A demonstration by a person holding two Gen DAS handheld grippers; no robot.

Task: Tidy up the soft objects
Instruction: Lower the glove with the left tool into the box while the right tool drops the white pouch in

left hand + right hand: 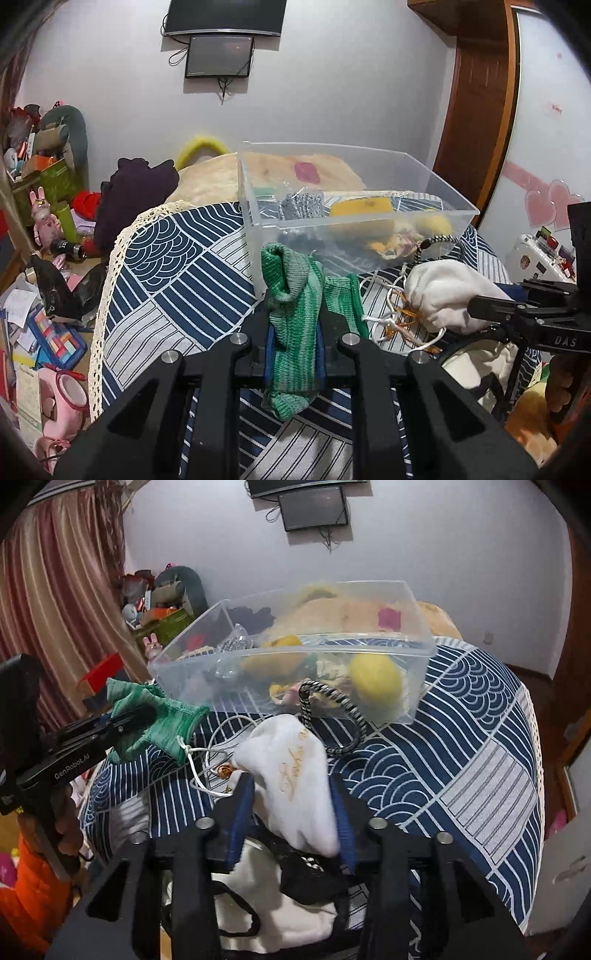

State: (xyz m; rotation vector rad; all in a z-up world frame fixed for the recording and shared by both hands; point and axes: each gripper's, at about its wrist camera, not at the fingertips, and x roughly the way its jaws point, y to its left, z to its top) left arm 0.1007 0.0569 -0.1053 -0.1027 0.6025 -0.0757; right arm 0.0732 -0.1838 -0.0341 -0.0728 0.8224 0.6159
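Green sock (293, 325) pinched in left fingers (294, 317) | white pouch (291, 771) pinched in right fingers (291, 794) | fingertips hidden by cloth

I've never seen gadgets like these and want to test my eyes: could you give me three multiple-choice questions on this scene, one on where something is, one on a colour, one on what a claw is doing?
1. Where is the clear plastic storage box?
A. on the blue-and-white patterned bedspread
B. on the floor
C. on a wall shelf

2. What colour is the knitted sock in the left claw?
A. red
B. green
C. black

3. What is the right claw doing?
A. hanging open, holding nothing
B. gripping the box's rim
C. closed on the white drawstring cloth pouch

Answers: 1 A, the box rests on the bedspread in both views. 2 B, the sock between the fingers is striped green. 3 C, the pouch is pinched between the blue pads.
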